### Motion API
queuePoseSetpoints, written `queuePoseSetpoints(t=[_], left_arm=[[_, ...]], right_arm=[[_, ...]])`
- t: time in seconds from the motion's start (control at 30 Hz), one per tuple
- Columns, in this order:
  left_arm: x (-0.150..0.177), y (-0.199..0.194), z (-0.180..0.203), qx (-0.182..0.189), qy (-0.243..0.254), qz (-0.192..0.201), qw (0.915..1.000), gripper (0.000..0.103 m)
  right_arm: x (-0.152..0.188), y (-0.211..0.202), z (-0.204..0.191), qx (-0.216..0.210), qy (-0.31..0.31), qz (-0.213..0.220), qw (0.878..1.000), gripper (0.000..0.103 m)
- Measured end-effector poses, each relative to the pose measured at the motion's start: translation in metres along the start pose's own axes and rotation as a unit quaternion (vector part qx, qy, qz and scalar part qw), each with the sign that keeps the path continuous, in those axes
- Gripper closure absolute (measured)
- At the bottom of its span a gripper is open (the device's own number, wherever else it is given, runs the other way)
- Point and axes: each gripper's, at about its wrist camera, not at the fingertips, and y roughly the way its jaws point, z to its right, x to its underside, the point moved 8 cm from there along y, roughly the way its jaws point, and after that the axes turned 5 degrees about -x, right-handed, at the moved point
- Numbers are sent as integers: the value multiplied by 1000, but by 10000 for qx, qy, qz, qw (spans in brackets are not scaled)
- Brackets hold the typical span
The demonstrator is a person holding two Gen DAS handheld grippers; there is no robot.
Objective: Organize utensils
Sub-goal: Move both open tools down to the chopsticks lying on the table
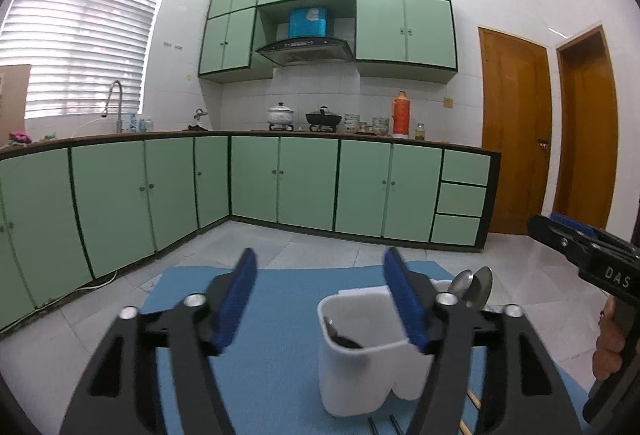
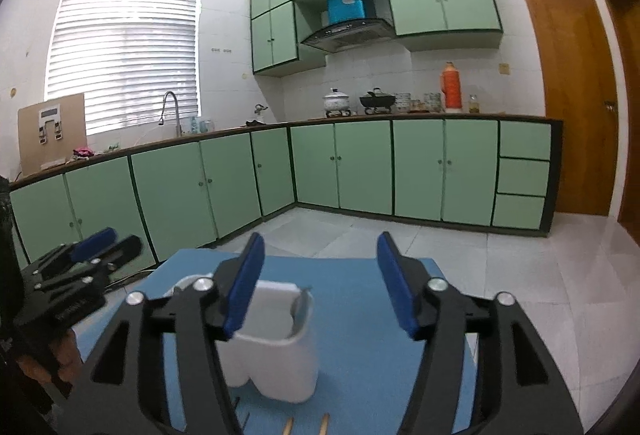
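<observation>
A white utensil holder (image 1: 360, 363) stands on the blue mat (image 1: 272, 375). Two metal spoons (image 1: 476, 287) stick up from its far compartment, and a dark utensil tip (image 1: 340, 335) lies in its near compartment. My left gripper (image 1: 320, 299) is open and empty, above the mat just left of the holder. My right gripper (image 2: 320, 279) is open and empty, above the holder (image 2: 276, 355) and to its right. Wooden chopstick ends (image 2: 306, 425) and dark utensil ends (image 2: 240, 411) lie on the mat (image 2: 360, 335) in front of the holder. The right gripper also shows at the left wrist view's edge (image 1: 560, 231).
The mat lies on a table with its far edge (image 2: 320, 255) over a tiled floor (image 1: 320, 243). Green cabinets (image 1: 304, 183) with a counter, pots and a red flask (image 1: 402, 113) stand across the room. The left gripper (image 2: 108, 243) shows at the right wrist view's left edge.
</observation>
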Motion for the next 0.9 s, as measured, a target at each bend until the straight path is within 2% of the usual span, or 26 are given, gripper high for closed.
queuePoseSetpoints(t=[0.03, 0.17, 0.27, 0.9], left_arm=[[1, -4, -1, -11, -13, -4, 10000, 26], [10, -25, -9, -62, -174, -89, 9998, 15], [20, -40, -10, -94, -205, -194, 9996, 8], [106, -111, 0, -153, -110, -1089, 9939, 6]], right_arm=[[4, -6, 2, 63, 23, -9, 10000, 34], [18, -25, 9, 185, 190, -75, 9996, 14], [32, -37, 8, 158, 279, -203, 9993, 8], [117, -97, -19, 131, 289, -987, 9946, 5]])
